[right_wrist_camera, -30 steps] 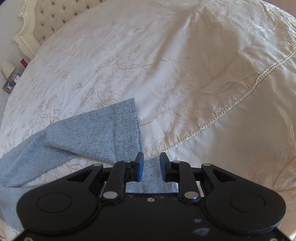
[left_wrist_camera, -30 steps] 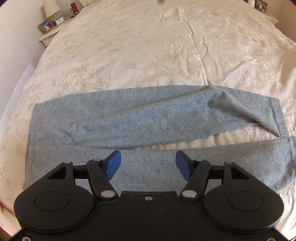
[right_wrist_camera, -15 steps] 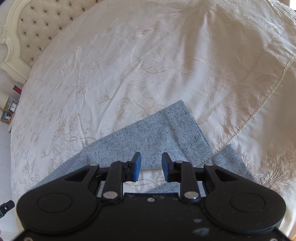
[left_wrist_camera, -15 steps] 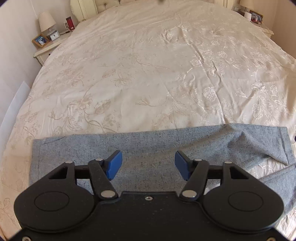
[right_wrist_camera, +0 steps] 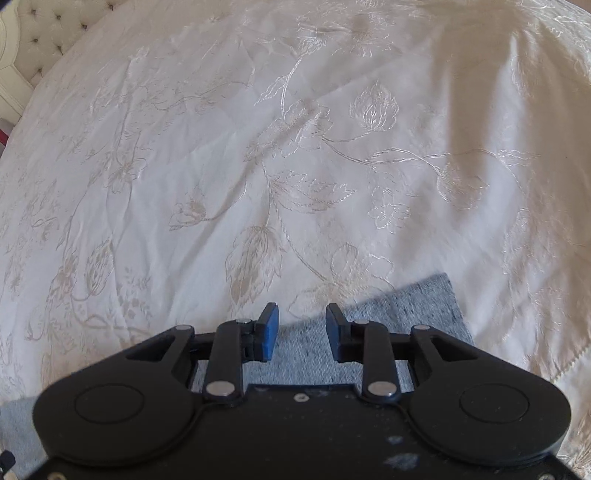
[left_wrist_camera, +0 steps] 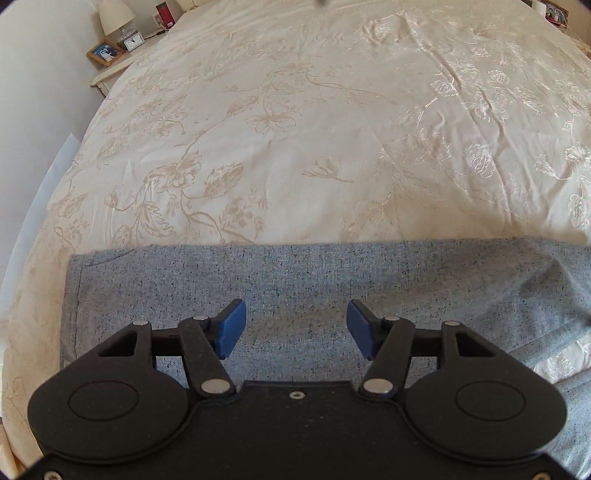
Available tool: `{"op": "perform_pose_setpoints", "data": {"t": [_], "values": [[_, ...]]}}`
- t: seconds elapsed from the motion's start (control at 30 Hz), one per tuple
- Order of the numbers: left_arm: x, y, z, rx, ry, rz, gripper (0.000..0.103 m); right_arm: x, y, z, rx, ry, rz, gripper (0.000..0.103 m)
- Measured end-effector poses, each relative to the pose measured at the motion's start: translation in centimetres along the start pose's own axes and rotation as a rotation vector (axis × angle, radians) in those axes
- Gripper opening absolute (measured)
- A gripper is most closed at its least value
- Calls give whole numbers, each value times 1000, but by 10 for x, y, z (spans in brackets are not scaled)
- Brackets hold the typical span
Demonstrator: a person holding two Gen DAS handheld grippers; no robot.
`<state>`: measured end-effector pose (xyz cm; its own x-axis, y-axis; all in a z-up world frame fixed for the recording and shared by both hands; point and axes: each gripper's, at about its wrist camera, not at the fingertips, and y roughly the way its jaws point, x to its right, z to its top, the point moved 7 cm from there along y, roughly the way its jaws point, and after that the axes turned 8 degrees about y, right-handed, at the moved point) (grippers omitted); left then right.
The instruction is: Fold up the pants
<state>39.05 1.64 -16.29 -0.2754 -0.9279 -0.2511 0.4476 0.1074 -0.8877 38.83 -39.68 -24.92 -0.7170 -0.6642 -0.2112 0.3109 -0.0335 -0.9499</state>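
Both tongs stand spread, pinching nothing: the left gripper [left_wrist_camera: 294, 328] wide at lower centre, the right gripper [right_wrist_camera: 302, 331] just opening further over a leg hem. Grey pants [left_wrist_camera: 332, 288] now lie across the cream bedspread [left_wrist_camera: 295, 129] as one band — the legs, earlier splayed, look stacked, so a crosswise fold probably follows.

Below me a wide bed under a cream bedspread [left_wrist_camera: 295, 129], satin sheen, embroidered with tan flowers and leaves, lightly creased. Far left corner: a pale nightstand [left_wrist_camera: 110, 75] against a white wall [left_wrist_camera: 40, 74], carrying a lamp with white shade [left_wrist_camera: 115, 14], a small clock [left_wrist_camera: 133, 41], a wood-framed photo [left_wrist_camera: 105, 52]. Tufted cream headboard [right_wrist_camera: 40, 33] in my right view. Soft daylight.
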Motion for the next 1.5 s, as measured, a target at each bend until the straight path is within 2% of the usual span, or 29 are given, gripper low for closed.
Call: {"op": "perform_pose_setpoints", "data": {"t": [0.17,0.27,0.3,0.37,0.47,0.53,0.57,0.63,0.67,0.7,0.77,0.83,0.9,1.0,1.17,1.27,1.33,1.37,1.43,1.5], "values": [[5,5,-7,-27,13,-6,64,10,34,-6,-97,85,-68,30],[9,6,-3,-25,12,-15,64,16,37,-14,-112,104,-57,30],[9,6,-2,-23,11,-18,64,18,36,-15,-109,106,-50,25],[9,5,2,-13,6,-23,64,22,35,-13,-96,118,-28,1],[8,3,6,6,2,-27,64,24,25,-8,-31,109,12,1],[8,3,7,8,4,-29,64,14,13,7,49,4,54,1],[7,2,7,9,2,-28,64,9,9,12,60,-40,89,2],[5,1,4,8,-7,-30,64,-5,7,21,-5,-152,197,18],[5,0,2,5,-12,-33,64,-9,7,20,-48,-222,232,31],[5,1,0,-1,-19,-35,64,-12,6,18,-75,-324,238,31],[5,3,-6,-22,-34,-34,64,-11,5,10,-50,-564,172,33],[6,5,-11,-37,-46,-33,64,-4,10,-2,-82,-750,126,35],[7,6,-17,-50,-53,-23,64,6,21,-11,-132,-873,74,36],[9,7,-24,-67,-52,-14,64,17,32,-22,-151,-1030,40,37],[12,5,-31,-81,-54,10,64,16,43,-37,-169,-1184,52,40],[11,5,-31,-85,-67,6,64,12,48,-37,-199,-1178,69,42],[10,6,-28,-83,-74,5,64,14,47,-31,-251,-1098,78,29],[8,6,-24,-78,-77,6,64,13,44,-30,-269,-1079,87,5],[5,7,-17,-65,-82,12,64,10,32,-32,-201,-1158,65,5],[1,9,-10,-55,-85,20,64,1,18,-26,-75,-1203,29,4]]}}
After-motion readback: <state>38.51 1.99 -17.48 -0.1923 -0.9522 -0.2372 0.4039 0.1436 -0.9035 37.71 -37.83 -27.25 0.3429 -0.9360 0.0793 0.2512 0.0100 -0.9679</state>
